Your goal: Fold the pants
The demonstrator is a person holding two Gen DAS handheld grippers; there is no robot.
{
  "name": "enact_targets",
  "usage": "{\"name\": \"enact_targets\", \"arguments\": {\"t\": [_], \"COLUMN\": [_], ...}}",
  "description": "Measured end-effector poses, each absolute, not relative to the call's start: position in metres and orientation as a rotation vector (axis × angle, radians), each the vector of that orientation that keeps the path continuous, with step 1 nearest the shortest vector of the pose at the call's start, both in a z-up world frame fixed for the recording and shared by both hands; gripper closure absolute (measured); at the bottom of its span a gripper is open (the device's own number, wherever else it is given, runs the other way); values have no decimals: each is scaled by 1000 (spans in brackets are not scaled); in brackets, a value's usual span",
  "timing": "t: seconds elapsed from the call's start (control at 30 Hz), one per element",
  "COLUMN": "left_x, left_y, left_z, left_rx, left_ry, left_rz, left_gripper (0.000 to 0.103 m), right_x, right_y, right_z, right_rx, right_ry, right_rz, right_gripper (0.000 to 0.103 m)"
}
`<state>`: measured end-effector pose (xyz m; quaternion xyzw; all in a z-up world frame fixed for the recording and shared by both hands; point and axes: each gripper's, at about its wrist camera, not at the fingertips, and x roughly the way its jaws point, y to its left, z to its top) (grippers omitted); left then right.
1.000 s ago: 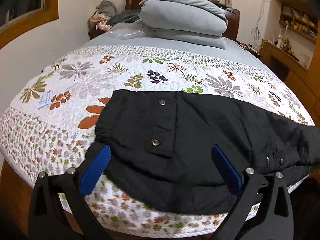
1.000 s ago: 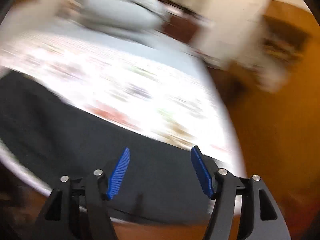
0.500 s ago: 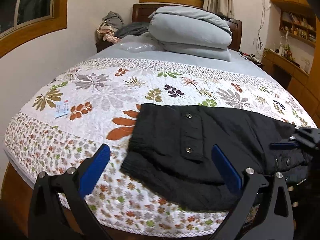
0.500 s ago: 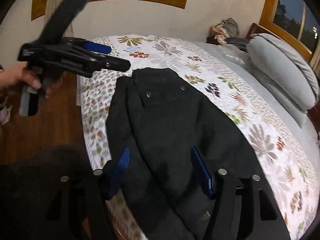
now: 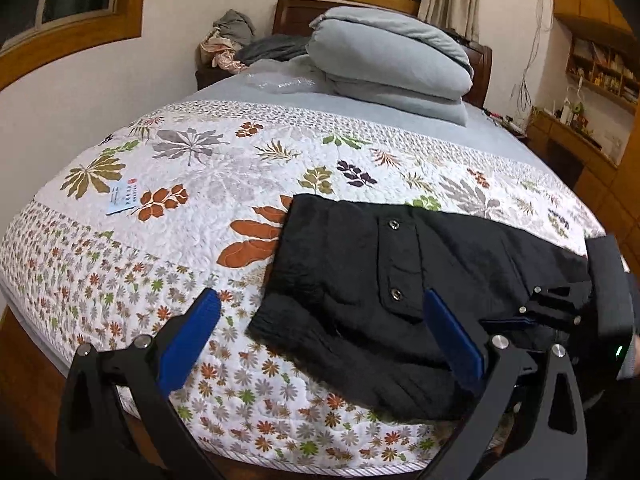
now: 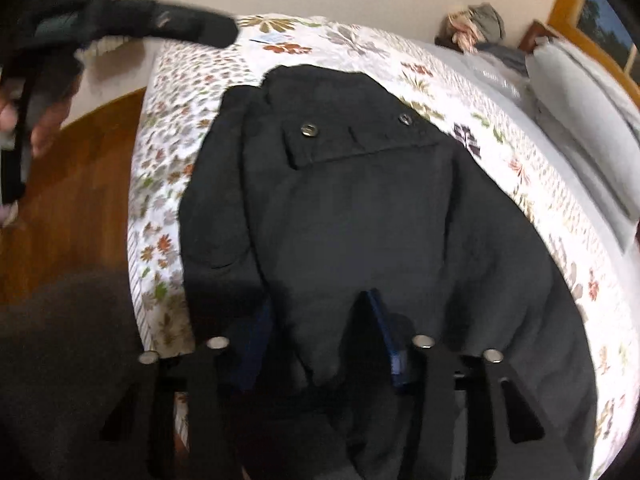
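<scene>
Pants [image 5: 400, 292] lie part-folded at the bed's [image 5: 168, 240] near edge, soft, limp and light, so take a doubled edge: right gripper [image 6: 320, 344] straddles a bunched fold at six o'clock, grip unclear, while left gripper [image 5: 320, 336] hangs released over them.

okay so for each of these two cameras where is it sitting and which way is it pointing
Left wrist: sits on the left gripper at the bed's foot, looking over the black pants toward the pillows; open fingers and the right gripper show.
Right wrist: sits on the right gripper, looking along the pants toward the snap flap; the left gripper shows, blurred.
Shared: pants, quilt, pillows.
</scene>
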<state>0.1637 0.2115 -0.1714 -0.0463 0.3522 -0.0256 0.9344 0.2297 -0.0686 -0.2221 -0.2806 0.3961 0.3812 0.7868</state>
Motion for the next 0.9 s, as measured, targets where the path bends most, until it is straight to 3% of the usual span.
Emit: {"name": "enact_targets", "arguments": {"t": [0.03, 0.07, 0.1, 0.33, 0.57, 0.63, 0.7, 0.9], "left_x": [164, 165, 165, 165, 177, 178, 179, 175], "left_y": [210, 210, 210, 216, 197, 192, 189, 194], "left_z": [-172, -171, -170, -159, -147, -145, -144, -149], "left_rx": [-88, -86, -87, -109, -81, -77, -71, -97], "left_ry": [718, 714, 711, 675, 655, 645, 641, 649], "left_rz": [-54, -55, -55, -29, -69, -85, -89, -74], "left_gripper": [2, 2, 2, 2, 2, 2, 2, 2], "right_x": [232, 235, 235, 221, 214, 214, 206, 203], "right_y": [-70, -73, -76, -83, -75, -82, -86, -72], "right_z": [-220, -218, -214, -181, -201, -198, -195, -203], "right_rx": [-585, -549, -509, -373, -418, -393, -447, -555], "right_ry": [863, 882, 895, 888, 928, 893, 843, 761], "right_rz": [833, 851, 872, 1020, 994, 981, 968, 940], "right_gripper": [71, 87, 92, 103, 103, 90, 44, 43]}}
